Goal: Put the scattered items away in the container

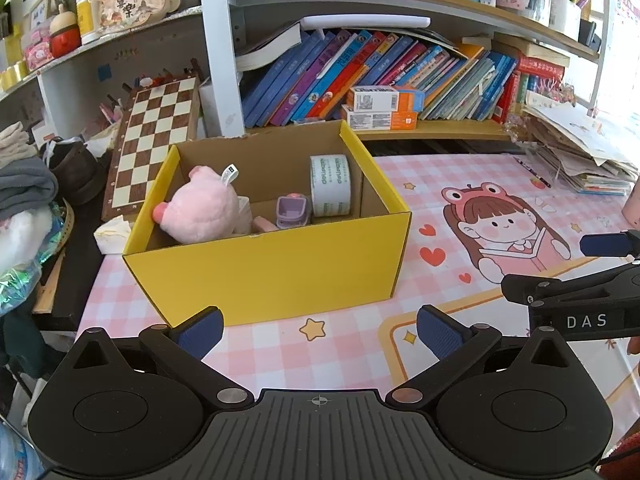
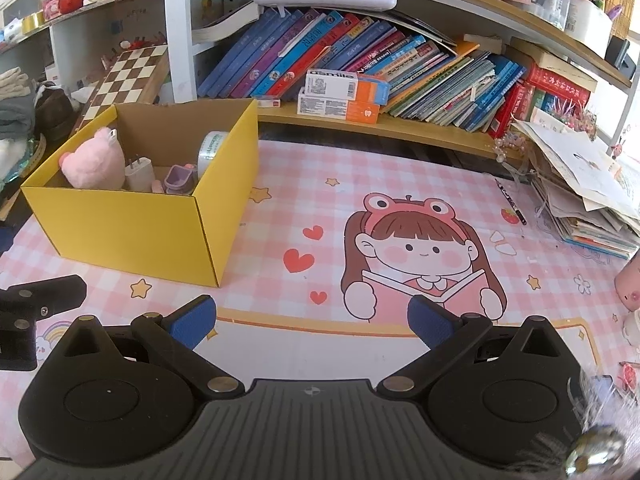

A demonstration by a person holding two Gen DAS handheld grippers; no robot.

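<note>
Stuff already sits in our yellow box (image 1: pixel 276 276) at frame centre-left — squishy pink plush (image 1: pixel 200 208), stiff tape roll (image 1: pixel 331 186) we'd pinch by its rim — while left tongs (image 1: pixel 320 330) and right tongs (image 2: pixel 312 320) both gape wide, empty, over the counter (image 2: pixel 360 200).

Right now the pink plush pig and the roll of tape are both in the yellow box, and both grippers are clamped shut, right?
Not quite: in both wrist views the left gripper and right gripper are open and empty. The pink plush pig and roll of tape do sit inside the yellow box.
</note>
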